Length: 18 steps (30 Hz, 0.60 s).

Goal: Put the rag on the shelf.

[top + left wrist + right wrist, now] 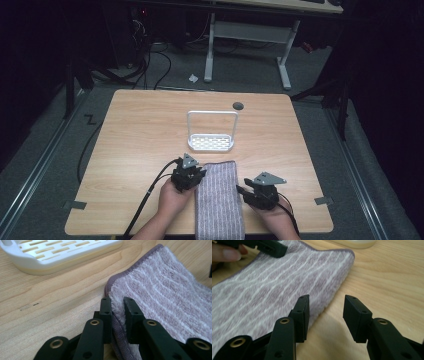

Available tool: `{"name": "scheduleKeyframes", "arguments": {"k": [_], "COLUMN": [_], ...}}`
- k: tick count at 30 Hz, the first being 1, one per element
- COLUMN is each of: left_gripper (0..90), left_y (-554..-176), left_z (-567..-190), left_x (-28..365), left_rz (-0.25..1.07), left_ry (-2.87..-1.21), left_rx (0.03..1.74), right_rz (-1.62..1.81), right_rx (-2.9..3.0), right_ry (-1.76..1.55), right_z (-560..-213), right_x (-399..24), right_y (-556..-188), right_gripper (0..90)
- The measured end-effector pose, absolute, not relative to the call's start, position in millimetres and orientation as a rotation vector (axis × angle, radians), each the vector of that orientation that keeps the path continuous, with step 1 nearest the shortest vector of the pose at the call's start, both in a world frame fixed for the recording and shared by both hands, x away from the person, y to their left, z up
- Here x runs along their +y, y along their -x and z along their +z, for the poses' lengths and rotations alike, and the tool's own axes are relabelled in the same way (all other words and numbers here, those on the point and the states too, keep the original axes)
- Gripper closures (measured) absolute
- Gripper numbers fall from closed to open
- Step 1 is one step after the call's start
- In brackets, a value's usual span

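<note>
Left claw (117, 307) pinches the towel (218, 197) edge. Right claw (325, 315), beside the towel, gapes empty (nothing lifted yet; rack (211, 142) beyond it bare).

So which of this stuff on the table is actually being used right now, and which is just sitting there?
In use:
- folded purple striped towel
- left gripper, jaws closed on the towel's edge
- right gripper, open at the towel's other side

Just lying about:
- white slotted rack beyond the towel, untouched
- dark round hole near the table's far edge
- tape strips at the table's near corners
</note>
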<state>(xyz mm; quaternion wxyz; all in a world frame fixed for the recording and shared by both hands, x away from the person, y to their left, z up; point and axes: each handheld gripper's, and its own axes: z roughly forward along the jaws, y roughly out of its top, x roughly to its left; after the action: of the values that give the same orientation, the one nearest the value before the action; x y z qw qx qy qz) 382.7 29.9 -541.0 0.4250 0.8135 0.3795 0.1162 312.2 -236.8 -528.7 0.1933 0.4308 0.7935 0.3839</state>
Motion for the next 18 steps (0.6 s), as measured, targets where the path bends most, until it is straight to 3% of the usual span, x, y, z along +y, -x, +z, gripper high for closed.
{"name": "scheduleKeyframes", "arguments": {"k": [5, 8, 12, 18], "left_gripper": [78.3, 78.2, 78.2, 78.1], "left_y": [-382.2, -381.5, -382.0, -382.4], "left_z": [-540.8, -540.7, -540.7, -540.9], "left_x": [30.0, 29.7, 30.2, 30.8], "left_rz": [0.298, 0.309, 0.302, 0.294], "left_ry": [-2.036, -2.043, -2.041, -2.036], "left_rx": [0.950, 0.943, 0.943, 0.949], "right_rz": [1.070, 1.073, 1.088, 1.062], "right_rx": [2.168, 2.156, 2.142, 2.163], "right_ry": [-1.261, -1.301, -1.332, -1.384], "right_z": [-523.1, -525.8, -528.5, -535.0], "right_x": [-226.4, -221.0, -215.6, -209.1], "right_y": [-337.3, -351.9, -366.0, -382.1], "right_gripper": [58.9, 52.5, 50.5, 54.5]}}
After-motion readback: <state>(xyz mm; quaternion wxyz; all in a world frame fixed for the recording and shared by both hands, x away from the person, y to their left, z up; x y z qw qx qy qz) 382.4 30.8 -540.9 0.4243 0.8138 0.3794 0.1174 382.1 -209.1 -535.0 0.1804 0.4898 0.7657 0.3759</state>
